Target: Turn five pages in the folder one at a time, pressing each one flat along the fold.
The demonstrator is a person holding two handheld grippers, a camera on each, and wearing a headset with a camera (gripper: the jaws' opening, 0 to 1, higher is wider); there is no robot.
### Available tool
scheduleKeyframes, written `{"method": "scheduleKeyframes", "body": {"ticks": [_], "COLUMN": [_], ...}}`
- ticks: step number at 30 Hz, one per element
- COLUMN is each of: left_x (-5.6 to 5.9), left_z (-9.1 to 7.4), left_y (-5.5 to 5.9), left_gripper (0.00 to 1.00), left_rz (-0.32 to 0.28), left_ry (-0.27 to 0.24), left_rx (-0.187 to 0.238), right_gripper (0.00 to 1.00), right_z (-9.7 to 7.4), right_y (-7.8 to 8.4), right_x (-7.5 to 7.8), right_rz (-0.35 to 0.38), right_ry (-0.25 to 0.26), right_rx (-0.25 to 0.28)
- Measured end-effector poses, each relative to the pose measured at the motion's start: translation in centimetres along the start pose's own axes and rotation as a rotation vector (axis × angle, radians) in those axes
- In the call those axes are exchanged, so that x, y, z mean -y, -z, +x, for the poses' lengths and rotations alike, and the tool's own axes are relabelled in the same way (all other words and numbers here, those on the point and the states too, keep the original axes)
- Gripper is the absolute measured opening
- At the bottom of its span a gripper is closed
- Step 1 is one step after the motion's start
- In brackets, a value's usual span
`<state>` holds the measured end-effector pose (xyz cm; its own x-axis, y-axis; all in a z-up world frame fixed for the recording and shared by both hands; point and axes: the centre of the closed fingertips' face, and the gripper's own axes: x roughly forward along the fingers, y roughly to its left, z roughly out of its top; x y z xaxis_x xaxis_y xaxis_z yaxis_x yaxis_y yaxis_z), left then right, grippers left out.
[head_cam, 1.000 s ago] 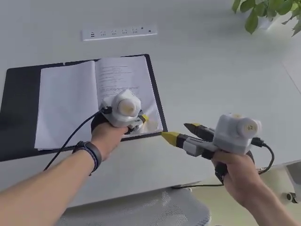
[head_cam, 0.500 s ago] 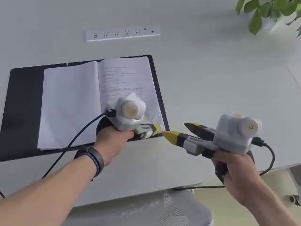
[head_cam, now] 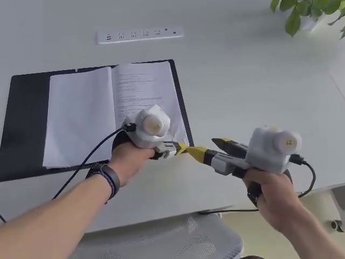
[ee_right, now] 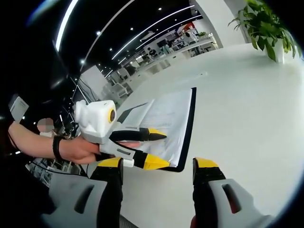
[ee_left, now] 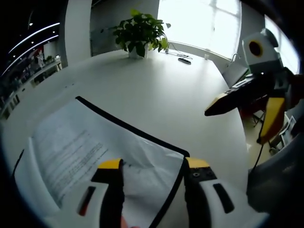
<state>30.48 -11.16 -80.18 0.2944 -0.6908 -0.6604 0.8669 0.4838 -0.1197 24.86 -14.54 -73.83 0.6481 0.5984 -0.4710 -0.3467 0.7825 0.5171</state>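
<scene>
Folder point(head_cam: 24, 129) is laid open on the bench point(head_cam: 242, 81), at 10 o'clock in the head view. Left claw point(ee_left: 153, 164) is held wide over the folder's 5 o'clock corner, with the page corner seen between the jaws. Right claw point(head_cam: 207, 147) is held wide, just off that corner at 4 o'clock.

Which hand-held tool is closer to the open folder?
Left. The left tool sits at the lower right corner of the folder as the head view shows it, its open jaws either side of the cover edge. The right tool hangs over bare table beside that corner.
</scene>
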Motion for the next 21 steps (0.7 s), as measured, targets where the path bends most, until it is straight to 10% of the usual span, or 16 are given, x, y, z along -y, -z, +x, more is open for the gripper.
{"method": "scheduleKeyframes", "body": {"ticks": [21], "left_x": [-0.3], "left_z": [-0.6], "left_y": [0.2], "left_gripper": [0.44], "left_rz": [-0.071], "left_ry": [0.004], "left_rx": [0.034], "right_gripper": [0.41], "right_z": [5.6], "right_y": [0.0], "right_x": [0.5], "right_rz": [0.153], "right_ry": [-0.166], "right_rx": [-0.075]}}
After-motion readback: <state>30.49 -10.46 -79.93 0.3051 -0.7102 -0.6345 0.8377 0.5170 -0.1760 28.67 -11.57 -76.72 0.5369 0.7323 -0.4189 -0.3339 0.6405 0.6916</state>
